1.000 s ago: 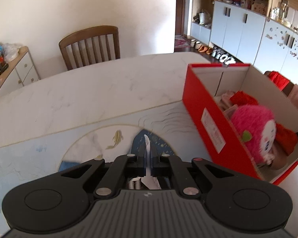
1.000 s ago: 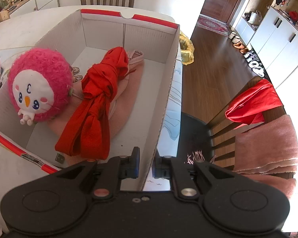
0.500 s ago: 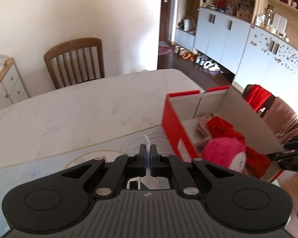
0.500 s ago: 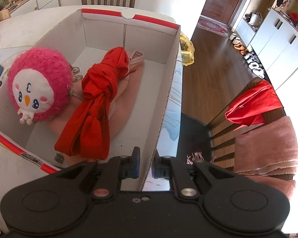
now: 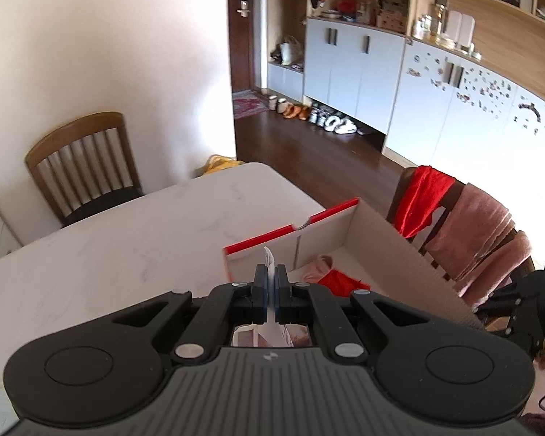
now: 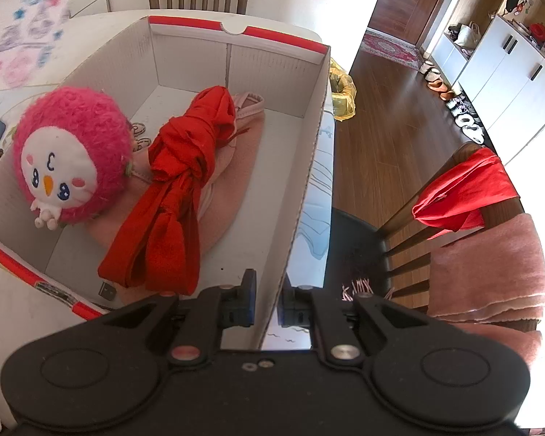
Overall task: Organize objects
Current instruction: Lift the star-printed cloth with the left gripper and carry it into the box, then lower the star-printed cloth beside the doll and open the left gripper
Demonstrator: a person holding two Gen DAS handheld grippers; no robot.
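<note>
The surface [image 5: 134,247] is a pale, marble-patterned top with rounded corners, and a light blue printed mat [image 6: 318,196] lies on it under the right side of the box. A slatted wooden chair [image 5: 81,167] stands at its far side against a white wall. To the right, a second chair [image 6: 465,225] is draped with a red cloth and a pink towel. Beyond it dark wood flooring runs to a brown door, a patterned rug, a row of shoes [image 5: 316,118] and pale grey cabinets under open wooden shelves. A yellow bag [image 6: 341,91] sits on the floor past the surface's far corner. The open cardboard box [image 6: 236,61], red outside and plain inside, rests on the surface and holds a pink plush toy [image 6: 72,152] at its left, a knotted red cloth [image 6: 174,189] in the middle and a pink garment [image 6: 229,189] beneath. A small label on the near red edge is too small to read. The left claw [image 5: 271,283] is clamped tight on a thin white sheet [image 5: 269,259], held up over the box's near left part. The right claw [image 6: 267,305] is narrowed onto the box's right wall, one finger inside and one outside.
</note>
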